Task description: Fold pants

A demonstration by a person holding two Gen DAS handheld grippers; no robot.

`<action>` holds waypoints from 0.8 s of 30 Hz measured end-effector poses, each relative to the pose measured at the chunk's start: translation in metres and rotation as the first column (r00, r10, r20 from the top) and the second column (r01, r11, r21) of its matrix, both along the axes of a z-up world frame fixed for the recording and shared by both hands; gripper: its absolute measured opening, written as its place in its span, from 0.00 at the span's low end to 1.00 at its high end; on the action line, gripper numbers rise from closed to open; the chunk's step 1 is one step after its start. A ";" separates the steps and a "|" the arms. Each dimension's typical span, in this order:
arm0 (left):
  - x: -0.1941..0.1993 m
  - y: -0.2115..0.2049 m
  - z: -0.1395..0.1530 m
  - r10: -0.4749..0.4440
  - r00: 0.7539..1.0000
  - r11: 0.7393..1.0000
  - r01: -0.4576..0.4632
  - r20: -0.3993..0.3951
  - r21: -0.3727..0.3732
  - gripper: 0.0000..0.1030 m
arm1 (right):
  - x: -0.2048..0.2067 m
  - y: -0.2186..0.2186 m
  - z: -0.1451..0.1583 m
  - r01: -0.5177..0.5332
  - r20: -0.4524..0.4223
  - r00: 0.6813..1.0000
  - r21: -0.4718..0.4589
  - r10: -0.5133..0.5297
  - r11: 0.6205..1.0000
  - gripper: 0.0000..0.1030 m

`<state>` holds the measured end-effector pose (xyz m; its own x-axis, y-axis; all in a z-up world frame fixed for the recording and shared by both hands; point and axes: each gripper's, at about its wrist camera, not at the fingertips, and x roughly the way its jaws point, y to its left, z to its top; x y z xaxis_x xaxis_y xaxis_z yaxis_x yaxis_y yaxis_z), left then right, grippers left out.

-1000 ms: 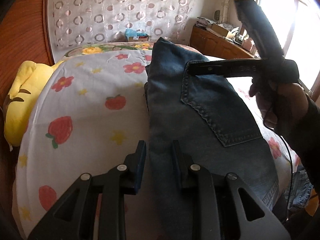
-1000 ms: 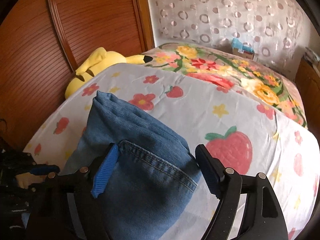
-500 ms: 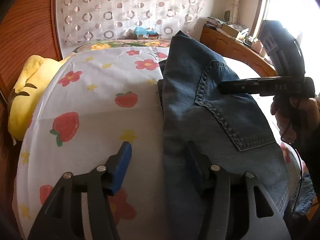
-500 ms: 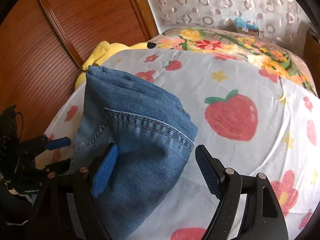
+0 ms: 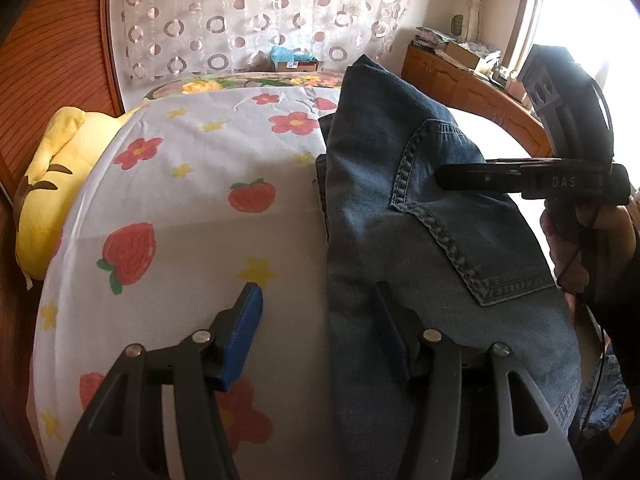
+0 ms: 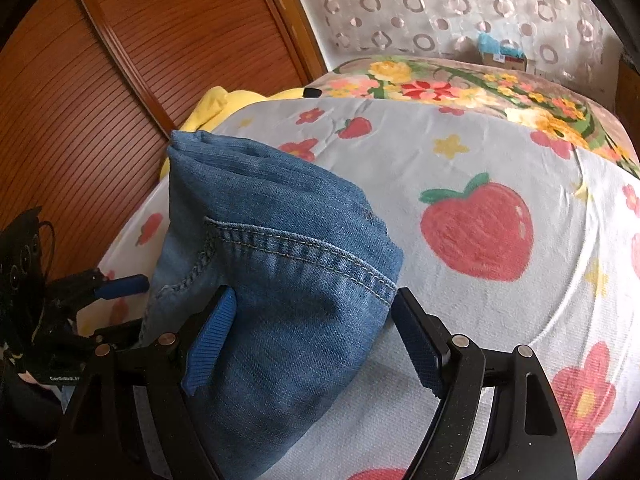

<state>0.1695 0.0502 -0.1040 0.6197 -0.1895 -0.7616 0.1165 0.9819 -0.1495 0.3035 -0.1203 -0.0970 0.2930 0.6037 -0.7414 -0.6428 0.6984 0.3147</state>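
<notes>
The jeans (image 5: 404, 216) lie folded into a thick bundle on the bed (image 5: 192, 216), on a white sheet printed with strawberries and flowers, with a back pocket facing up.

The left hand-held gripper (image 5: 320, 320) has its jaws apart, about half open, having just been opening. Its left finger (image 5: 244, 332), with the blue pad, hangs over the bare sheet just beside the long edge of the jeans. Its right finger (image 5: 388, 336) sits over the denim near that same edge. The edge of the jeans runs between the two fingers, but neither pad presses on the cloth, so nothing is held.

The right hand-held gripper (image 6: 316, 344) stands wide open. In the right wrist view its jaws straddle the near corner of the folded jeans (image 6: 280, 280): the left pad (image 6: 212, 332) lies over the denim, and the right pad (image 6: 420, 348) is close to the stitched edge, over the sheet. Whether either pad touches the cloth I cannot tell; the bundle is not squeezed. In the left wrist view this gripper (image 5: 532, 178) reaches in from the right, above the pocket, with a person's hand (image 5: 588, 248) around its handle.

A yellow plush toy (image 5: 52, 184) lies at the left side of the bed against the brown wooden panel (image 6: 120, 100). A flowered blanket (image 6: 460, 88) covers the far end of the bed.
</notes>
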 end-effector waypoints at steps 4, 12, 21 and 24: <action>0.004 0.004 0.002 0.006 0.999 0.999 -0.007 -0.031 -0.034 0.54 | -0.001 0.000 0.000 -0.016 -0.008 1.000 0.007 0.016 1.000 0.76; -0.003 0.002 0.019 -0.027 1.000 0.991 0.026 -0.009 -0.134 0.52 | -0.001 -0.001 0.000 -0.021 -0.011 1.000 0.017 0.021 1.000 0.73; -0.003 -0.014 0.010 -0.075 0.996 0.989 0.069 -0.044 -0.134 0.53 | -0.001 0.000 0.000 -0.030 -0.032 0.999 0.034 0.031 0.999 0.66; -0.003 -0.015 0.008 -0.077 0.996 0.989 0.070 -0.047 -0.131 0.54 | -0.001 0.000 0.000 -0.039 -0.048 0.998 0.049 0.041 0.998 0.58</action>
